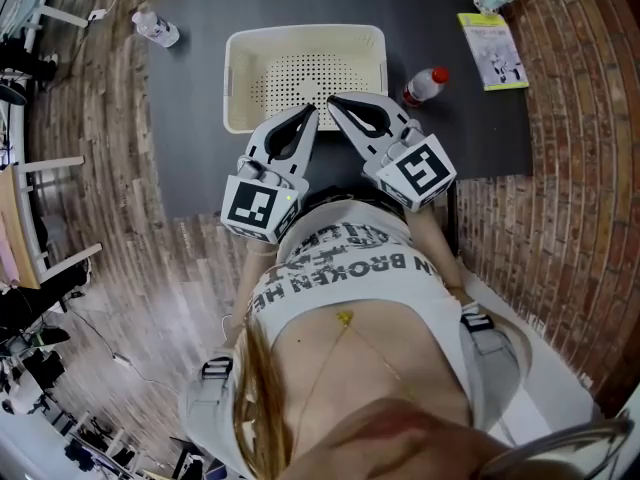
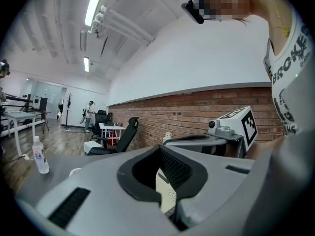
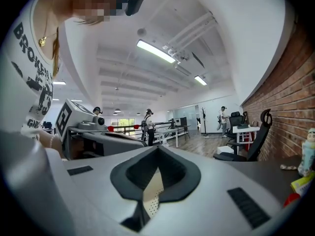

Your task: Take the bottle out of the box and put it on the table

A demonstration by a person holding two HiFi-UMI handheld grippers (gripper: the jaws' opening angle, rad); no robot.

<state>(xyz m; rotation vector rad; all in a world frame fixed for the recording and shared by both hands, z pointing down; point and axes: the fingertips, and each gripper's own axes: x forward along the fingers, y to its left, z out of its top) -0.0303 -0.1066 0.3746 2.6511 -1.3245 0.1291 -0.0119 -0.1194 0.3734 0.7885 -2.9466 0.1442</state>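
Both closed, empty: left gripper point(image 1: 311, 114), right gripper point(image 1: 333, 101); swinging sideways we'd knock the bottle point(image 1: 425, 85) right of our fingers.

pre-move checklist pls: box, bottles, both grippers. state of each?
1. Box empty: ok, only its perforated floor shows.
2. Red-capped bottle out of the box and on the table: ok, it sits right of the box.
3. Left gripper empty: ok, jaws together, nothing between them.
4. Right gripper empty: ok, jaws together, nothing between them.
5. Both grippers clear of the box: cannot tell. In the head view their tips overlap its near rim, and their height above it is unclear.
6. Clear bottle out of the way: ok, upright near the table's far left corner.
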